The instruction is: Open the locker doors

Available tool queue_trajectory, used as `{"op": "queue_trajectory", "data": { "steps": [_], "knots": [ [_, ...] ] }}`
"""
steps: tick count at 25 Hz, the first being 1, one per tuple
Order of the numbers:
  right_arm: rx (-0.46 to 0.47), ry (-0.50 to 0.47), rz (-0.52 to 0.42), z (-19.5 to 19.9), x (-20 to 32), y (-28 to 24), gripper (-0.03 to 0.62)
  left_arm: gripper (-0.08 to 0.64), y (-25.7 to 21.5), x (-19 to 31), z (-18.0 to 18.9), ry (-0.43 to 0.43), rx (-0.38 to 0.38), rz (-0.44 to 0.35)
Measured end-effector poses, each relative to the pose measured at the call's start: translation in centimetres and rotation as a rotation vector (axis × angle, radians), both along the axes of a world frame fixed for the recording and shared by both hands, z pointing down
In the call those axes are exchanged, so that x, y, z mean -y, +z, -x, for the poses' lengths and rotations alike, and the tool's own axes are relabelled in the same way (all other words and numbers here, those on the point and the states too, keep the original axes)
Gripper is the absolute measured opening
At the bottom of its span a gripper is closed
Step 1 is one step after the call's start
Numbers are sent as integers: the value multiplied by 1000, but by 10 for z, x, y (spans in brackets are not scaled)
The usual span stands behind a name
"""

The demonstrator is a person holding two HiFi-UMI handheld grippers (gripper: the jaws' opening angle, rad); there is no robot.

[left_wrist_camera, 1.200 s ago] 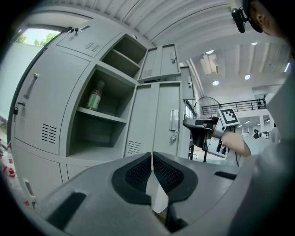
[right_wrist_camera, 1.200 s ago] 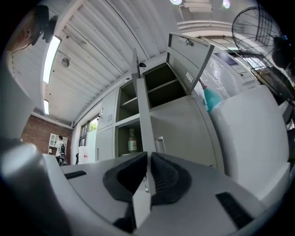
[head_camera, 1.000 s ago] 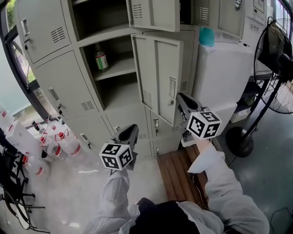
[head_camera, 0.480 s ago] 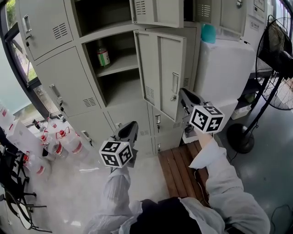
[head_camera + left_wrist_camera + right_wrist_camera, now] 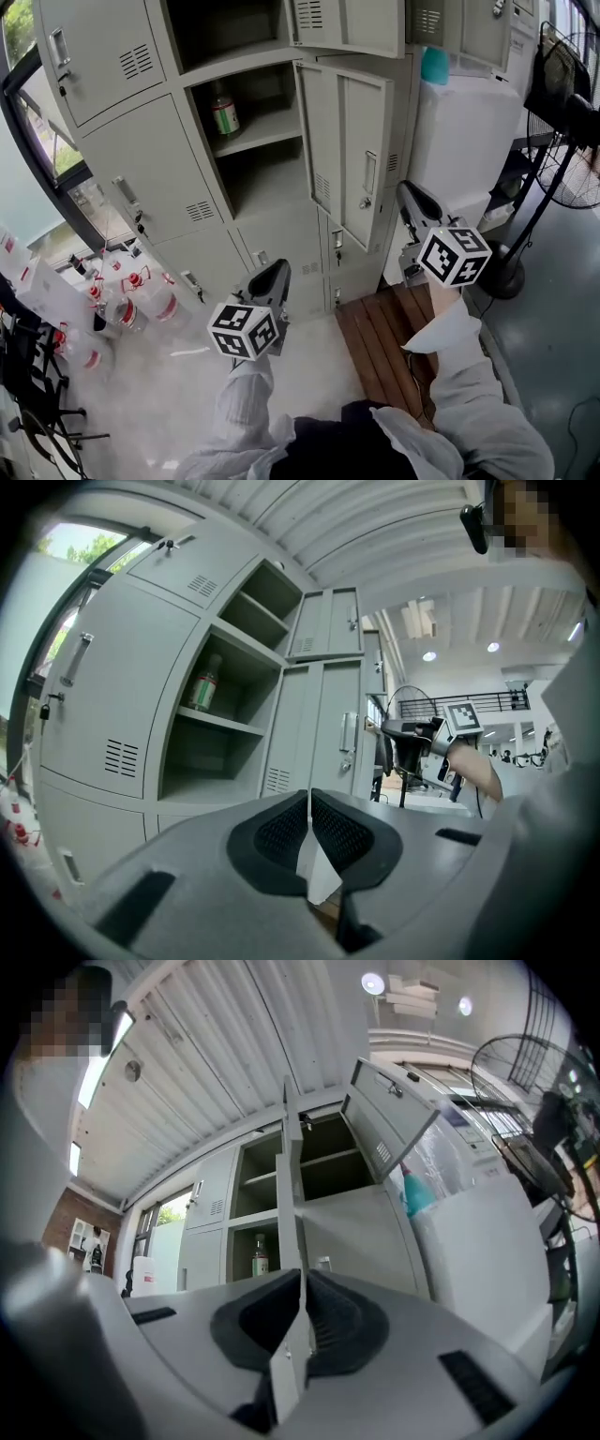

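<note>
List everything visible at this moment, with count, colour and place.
lockers: one bank, grey, straight ahead
open locker doors: at least two, grey, centre column
bottle: one, green label, shelf of the open locker
water jugs: several, clear with red caps, floor at left
box: one, white, right of the lockers
rounded object: one, teal, on the box
fan: at least one, black, far right
wooden platform: one, brown, floor below the open door
left gripper: one, grey, jaws shut, low centre
right gripper: one, grey, jaws shut, by the open door's free edge
sleeves: two, pale, bottom
</note>
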State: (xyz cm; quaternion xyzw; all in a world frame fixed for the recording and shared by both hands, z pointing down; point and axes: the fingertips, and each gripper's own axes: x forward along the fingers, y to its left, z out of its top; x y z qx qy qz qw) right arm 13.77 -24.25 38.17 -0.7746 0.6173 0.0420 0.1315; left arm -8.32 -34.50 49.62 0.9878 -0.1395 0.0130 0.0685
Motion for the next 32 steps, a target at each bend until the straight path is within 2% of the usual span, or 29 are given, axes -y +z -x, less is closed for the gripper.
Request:
{"op": "queue_trajectory", "data": {
  "steps": [4,8,15,22,27,32],
  "knots": [
    [-43,32,20,41,-21,-3,20,17,-2,4,25,14,4,-2],
    [-14,73,14,78,-40,10,20,17,0,0,44,45,9,-1],
    [11,141,65,144,-54,55,20,17,9,-12,72,121,14,6],
    [18,247,137,184,-68,105,20,17,26,-22,104,175,0,38],
    [-4,237,179,216,-61,126,20,16,35,-12,136,116,-37,55],
    [24,203,202,233,-55,138,12,14,44,2,162,48,-7,37]
  ]
}}
